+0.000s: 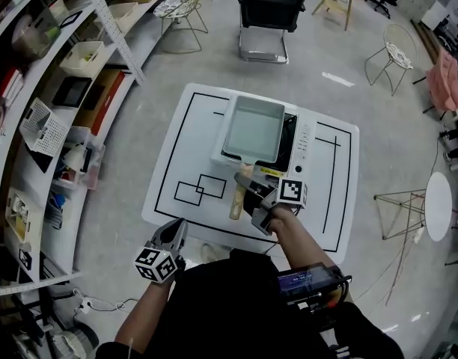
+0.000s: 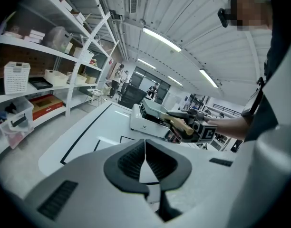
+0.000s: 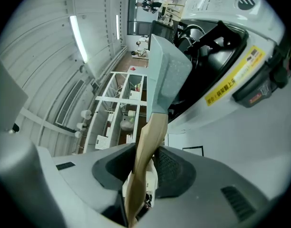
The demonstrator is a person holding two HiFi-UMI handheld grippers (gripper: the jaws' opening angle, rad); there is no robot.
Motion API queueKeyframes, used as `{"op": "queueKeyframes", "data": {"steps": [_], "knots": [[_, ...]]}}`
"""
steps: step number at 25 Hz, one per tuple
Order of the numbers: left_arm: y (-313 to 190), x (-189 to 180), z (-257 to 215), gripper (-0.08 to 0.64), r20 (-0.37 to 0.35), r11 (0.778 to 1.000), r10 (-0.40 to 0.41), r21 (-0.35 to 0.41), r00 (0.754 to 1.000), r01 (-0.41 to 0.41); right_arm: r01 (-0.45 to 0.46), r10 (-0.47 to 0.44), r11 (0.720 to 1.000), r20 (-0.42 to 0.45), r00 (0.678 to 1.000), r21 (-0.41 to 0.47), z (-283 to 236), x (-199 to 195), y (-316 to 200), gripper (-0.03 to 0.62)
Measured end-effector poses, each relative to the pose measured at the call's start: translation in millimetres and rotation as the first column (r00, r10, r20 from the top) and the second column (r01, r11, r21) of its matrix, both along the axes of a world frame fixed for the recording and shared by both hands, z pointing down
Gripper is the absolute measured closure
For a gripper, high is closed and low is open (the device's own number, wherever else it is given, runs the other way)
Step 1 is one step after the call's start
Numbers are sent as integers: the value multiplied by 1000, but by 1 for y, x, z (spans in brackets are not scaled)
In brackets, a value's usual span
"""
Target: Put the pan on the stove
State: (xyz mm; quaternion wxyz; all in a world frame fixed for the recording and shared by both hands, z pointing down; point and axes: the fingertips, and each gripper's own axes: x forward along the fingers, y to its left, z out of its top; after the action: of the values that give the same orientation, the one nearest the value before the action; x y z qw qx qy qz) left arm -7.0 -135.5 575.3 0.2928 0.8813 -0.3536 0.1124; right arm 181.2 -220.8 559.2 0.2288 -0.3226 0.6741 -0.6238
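Observation:
A pale green rectangular pan (image 1: 253, 129) lies over the white portable stove (image 1: 300, 144) on the white table (image 1: 169, 163); I cannot tell whether it rests on the burner. Its wooden handle (image 1: 239, 193) points toward me, and my right gripper (image 1: 253, 199) is shut on it. The right gripper view shows the handle (image 3: 145, 151) clamped between the pads, with the pan (image 3: 167, 75) and stove (image 3: 231, 70) beyond. My left gripper (image 1: 173, 236) hovers at the table's near left edge, shut and empty (image 2: 145, 151). From its view, the pan (image 2: 155, 107) sits atop the stove (image 2: 145, 125).
Black outlines of rectangles (image 1: 200, 189) are marked on the table left of the stove. Storage shelves (image 1: 57, 88) with bins line the left side. A black chair (image 1: 266, 13) stands beyond the table, with wire stools (image 1: 390, 58) and a round white table (image 1: 438, 204) to the right.

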Motion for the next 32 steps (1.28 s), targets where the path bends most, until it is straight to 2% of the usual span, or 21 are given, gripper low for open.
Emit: {"op": "queueKeyframes", "data": {"steps": [8, 15, 27, 32], "knots": [[-2, 13, 4, 546, 22, 1000, 13, -16, 1000, -12, -25, 26, 1000, 29, 999, -5, 3, 14, -5, 455], [-2, 25, 5, 546, 22, 999, 29, -43, 999, -28, -25, 27, 999, 46, 999, -45, 4, 16, -6, 456], [-26, 34, -17, 546, 40, 999, 11, 30, 999, -12, -71, 73, 997, 51, 996, -32, 1, 21, -18, 432], [-29, 38, -23, 546, 39, 998, 46, 39, 998, -48, -89, 89, 996, 10, 996, -16, 1, 25, -16, 406]]}}
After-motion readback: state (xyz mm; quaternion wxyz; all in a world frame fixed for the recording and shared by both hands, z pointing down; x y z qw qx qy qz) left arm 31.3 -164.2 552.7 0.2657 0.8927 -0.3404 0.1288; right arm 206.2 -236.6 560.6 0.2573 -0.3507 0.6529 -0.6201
